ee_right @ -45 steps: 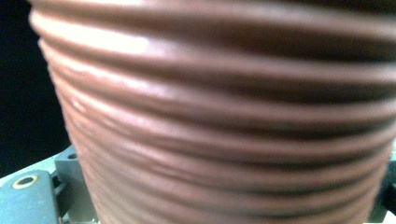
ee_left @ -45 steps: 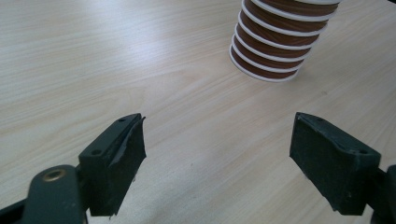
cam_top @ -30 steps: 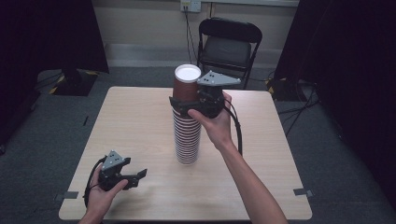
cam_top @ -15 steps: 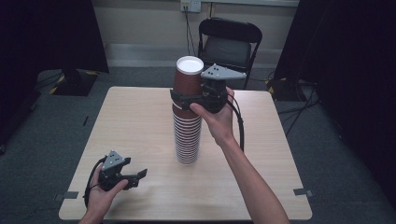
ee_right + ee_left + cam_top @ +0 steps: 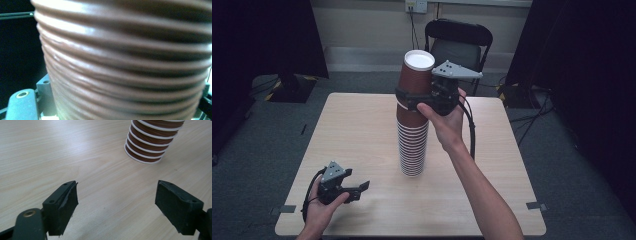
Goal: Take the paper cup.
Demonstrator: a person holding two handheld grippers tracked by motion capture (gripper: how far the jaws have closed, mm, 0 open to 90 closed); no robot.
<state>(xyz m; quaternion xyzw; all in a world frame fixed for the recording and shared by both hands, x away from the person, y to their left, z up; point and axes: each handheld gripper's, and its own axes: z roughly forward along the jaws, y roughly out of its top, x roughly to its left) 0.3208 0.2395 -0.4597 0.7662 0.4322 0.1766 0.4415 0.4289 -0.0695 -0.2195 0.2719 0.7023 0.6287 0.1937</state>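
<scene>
- My right claw [image 5: 408, 101] is clamped around the top brown cup [image 5: 414, 82], upside down, white base up, at the head of the cup stack [image 5: 412, 147].
- Stack stands mid-tabletop [image 5: 352, 145].
- My left claw [image 5: 360, 189] rests low near the front-left edge, jaws spread wide, gripping nothing, well apart from the stack.

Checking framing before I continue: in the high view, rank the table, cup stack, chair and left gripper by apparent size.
1. table
2. cup stack
3. chair, partly hidden behind the cups, so close to the stack and unsure
4. left gripper
</scene>
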